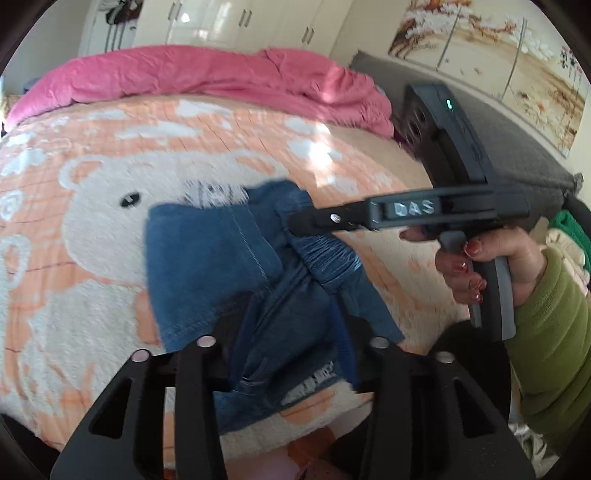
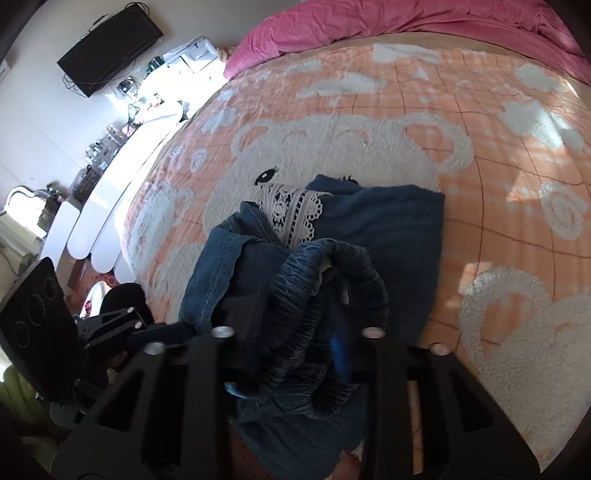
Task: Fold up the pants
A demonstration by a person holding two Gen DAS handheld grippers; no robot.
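Small blue denim pants (image 1: 218, 266) with white lace trim (image 2: 291, 214) hang bunched above the bed. My left gripper (image 1: 291, 354) is shut on the denim near its lower part. My right gripper (image 2: 299, 354) is shut on the gathered elastic waistband (image 2: 332, 280); it also shows in the left wrist view (image 1: 295, 221), coming in from the right and pinching the waistband. The left gripper's body shows in the right wrist view at the lower left (image 2: 110, 325).
The bed is covered by an orange-and-white bear blanket (image 2: 498, 147). A pink duvet (image 1: 221, 74) is heaped at its far side. White wardrobes (image 1: 240, 22) stand behind. A wall TV (image 2: 110, 48) and a cluttered white counter (image 2: 122, 147) lie to the left.
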